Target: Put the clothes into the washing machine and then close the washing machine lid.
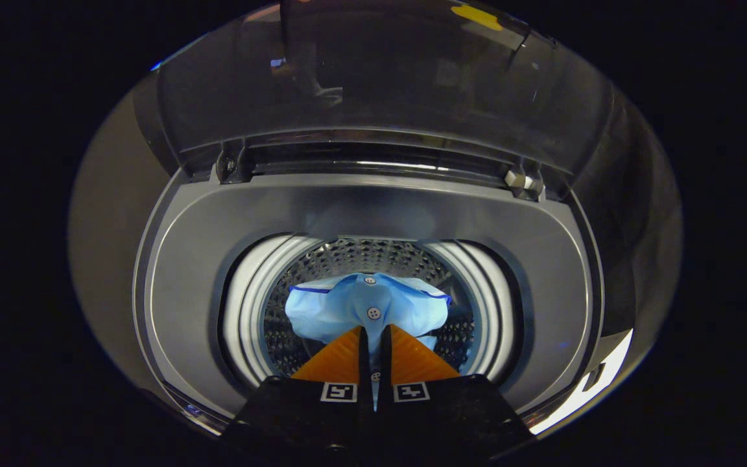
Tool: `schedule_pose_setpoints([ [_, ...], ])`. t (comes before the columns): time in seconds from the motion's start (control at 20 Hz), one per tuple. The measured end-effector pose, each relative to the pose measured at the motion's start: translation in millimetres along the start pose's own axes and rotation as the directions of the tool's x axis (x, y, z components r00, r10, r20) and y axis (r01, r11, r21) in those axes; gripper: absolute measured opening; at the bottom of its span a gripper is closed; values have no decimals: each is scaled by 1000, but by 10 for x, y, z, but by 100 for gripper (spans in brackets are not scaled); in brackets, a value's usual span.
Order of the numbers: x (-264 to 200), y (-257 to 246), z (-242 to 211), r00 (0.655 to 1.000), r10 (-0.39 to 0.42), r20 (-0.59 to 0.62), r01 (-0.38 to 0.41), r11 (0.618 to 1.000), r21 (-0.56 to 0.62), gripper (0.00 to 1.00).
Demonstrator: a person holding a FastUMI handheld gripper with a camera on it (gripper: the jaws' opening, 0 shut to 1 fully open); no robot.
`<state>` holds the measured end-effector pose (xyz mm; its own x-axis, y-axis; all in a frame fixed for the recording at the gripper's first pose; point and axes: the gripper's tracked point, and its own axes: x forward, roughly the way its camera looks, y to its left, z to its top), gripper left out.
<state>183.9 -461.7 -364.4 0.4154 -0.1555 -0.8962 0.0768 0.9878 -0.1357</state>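
— Gripper view first: what is it showing?
— It is looking down into the top-loading washing machine (172,272). The gripper (373,332) is hanging over the round opening, its two fingers (341,357) pressing together on a strip of the light blue shirt (364,308), with only a thin sliver of cloth showing between them.

— So the shirt is being held?
— Yes — both fingers are pinching it. The rest of the garment is bunching just ahead of the fingertips, with two buttons and a dark blue edge showing, and it is hanging inside the mouth of the perforated drum (347,256).

— Is the shirt lying on the drum floor?
— I cannot tell; the cloth is covering what sits below it.

— And the lid?
— The washing machine lid (380,84) is standing open beyond the drum, tilting up from its two hinges (524,183) at the back of the grey top deck. It is translucent and dark, catching faint reflections.
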Motion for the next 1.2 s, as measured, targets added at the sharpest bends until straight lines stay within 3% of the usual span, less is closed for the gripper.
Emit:
schedule_pose_setpoints([
  [0.4, 98, 8, -172, 998, 0, -65, -1, 1000, -10, 6],
  [0.5, 83, -6, -208, 997, -11, -76, 11, 1000, 0, 10],
  [0.75, -12, -18, -119, 999, 0, -52, 1, 1000, 15, 100],
  [1.2, -444, -83, 127, 1000, -6, -7, 6, 1000, 16, 100],
])
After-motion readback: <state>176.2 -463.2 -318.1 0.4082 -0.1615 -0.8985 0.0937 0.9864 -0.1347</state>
